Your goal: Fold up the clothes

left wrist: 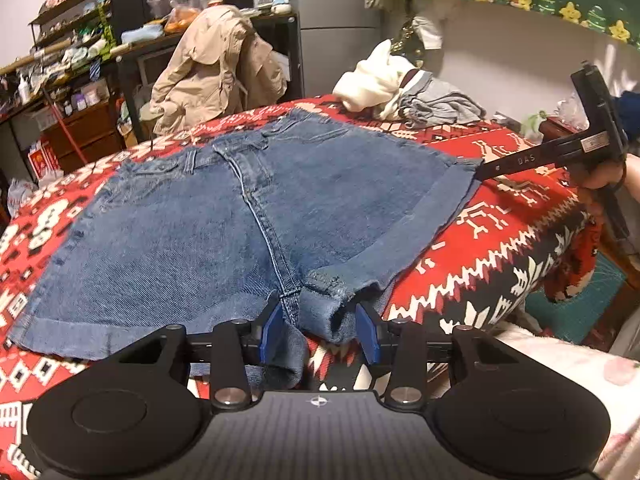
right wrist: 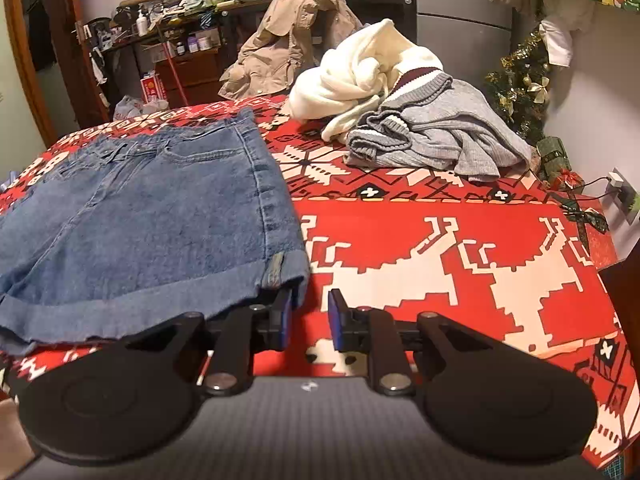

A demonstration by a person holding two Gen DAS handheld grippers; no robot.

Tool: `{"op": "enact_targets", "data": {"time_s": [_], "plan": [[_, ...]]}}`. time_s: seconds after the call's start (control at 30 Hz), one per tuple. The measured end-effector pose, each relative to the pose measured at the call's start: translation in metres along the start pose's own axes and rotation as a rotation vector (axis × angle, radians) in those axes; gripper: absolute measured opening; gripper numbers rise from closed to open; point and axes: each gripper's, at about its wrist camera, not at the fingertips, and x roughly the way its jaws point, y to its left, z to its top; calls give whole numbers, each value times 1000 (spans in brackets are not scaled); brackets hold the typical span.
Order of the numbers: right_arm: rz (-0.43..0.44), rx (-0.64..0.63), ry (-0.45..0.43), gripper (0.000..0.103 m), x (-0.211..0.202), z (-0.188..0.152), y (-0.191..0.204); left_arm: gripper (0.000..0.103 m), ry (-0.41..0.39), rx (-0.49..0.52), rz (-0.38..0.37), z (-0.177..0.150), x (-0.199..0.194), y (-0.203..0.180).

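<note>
Blue denim shorts (left wrist: 200,220) lie flat on a red patterned blanket (left wrist: 500,220), waistband at the far side, cuffed legs toward me. My left gripper (left wrist: 320,328) sits at the near crotch seam, where a bunched bit of denim hem lies between its blue pads (left wrist: 370,336). The jaws stand apart and show no firm squeeze. In the right wrist view the shorts (right wrist: 140,220) fill the left half. My right gripper (right wrist: 310,320) is open at the near right cuff corner; only blanket (right wrist: 440,240) shows in its gap. The left wrist view shows the right gripper (left wrist: 480,174) tip at that cuff.
A white garment (right wrist: 352,72) and a grey striped sweater (right wrist: 440,132) are piled at the blanket's far side. A beige jacket (left wrist: 216,64) hangs behind, by cluttered shelves (left wrist: 72,40). A small decorated tree (right wrist: 520,80) stands at the back right. The blanket drops off at the right edge.
</note>
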Motion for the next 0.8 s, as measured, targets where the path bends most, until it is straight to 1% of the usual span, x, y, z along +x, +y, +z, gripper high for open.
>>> {"op": "enact_targets", "data": {"time_s": [0.07,0.17,0.23,0.3,0.33,0.37,0.4,0.43,0.53,0.67,0.8], "plan": [[-4,1,-3,21,3,1,0,35,9,4,-1,0,6,-3],[-9,-1,-11,21,6,3,0,35,18,40,24,-3,13,-10],[-2,13,-18,21,7,3,-1,35,16,31,35,-4,15,-12],[5,27,-25,21,8,4,-2,35,8,2,32,-4,16,-9],[8,34,-29,21,8,4,-3,31,7,-17,26,-4,16,-7],[13,40,-32,21,9,4,-4,17,5,-36,20,-4,16,-4],[19,45,-34,10,9,4,-4,11,8,-55,17,-4,16,-2],[23,51,-33,3,9,4,-5,10,15,-74,14,-4,16,1],[-1,75,-50,3,6,4,-4,6,18,-116,-5,-6,9,8],[-17,135,-88,2,-2,5,-9,4,18,-108,-12,-10,0,8],[-22,161,-75,3,2,3,-16,4,37,-102,-20,-19,4,6]]}}
